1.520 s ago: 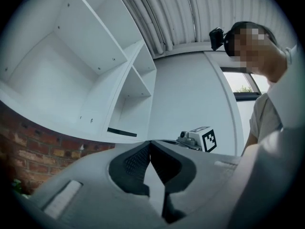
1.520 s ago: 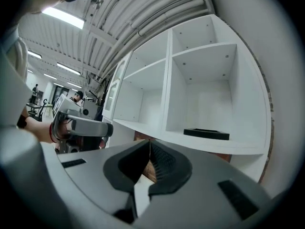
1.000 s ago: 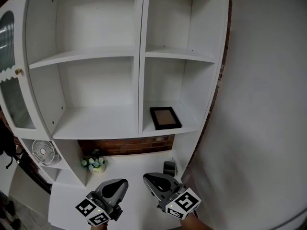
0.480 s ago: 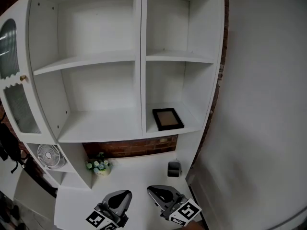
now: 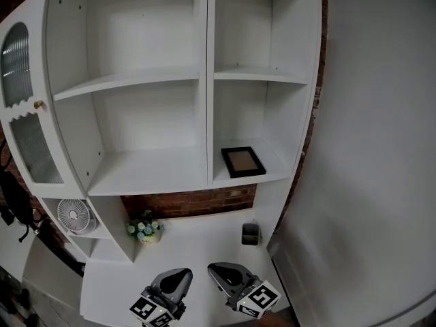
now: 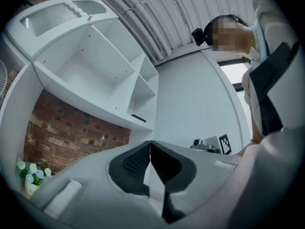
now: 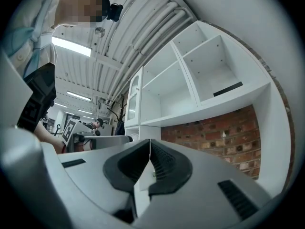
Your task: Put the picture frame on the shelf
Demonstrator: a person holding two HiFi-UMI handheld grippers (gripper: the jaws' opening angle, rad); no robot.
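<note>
On the shelf (image 5: 150, 172), picture frame (image 5: 243, 161); square markers (image 5: 261, 298) on left tool (image 5: 182, 274), right tool (image 5: 214, 270).

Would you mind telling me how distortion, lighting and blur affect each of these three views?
Head view: wide-angle bowing curves the shelf uprights, corners darken, yet the picture frame is sharp. Left gripper view: heavy fisheye, black rim, the window blown out. Right gripper view: same fisheye, ceiling lights glare.

Both the left hand-held gripper (image 5: 181, 274) and the right hand-held gripper (image 5: 218, 270) lower, farther back from the shelf (image 5: 150, 174).
</note>
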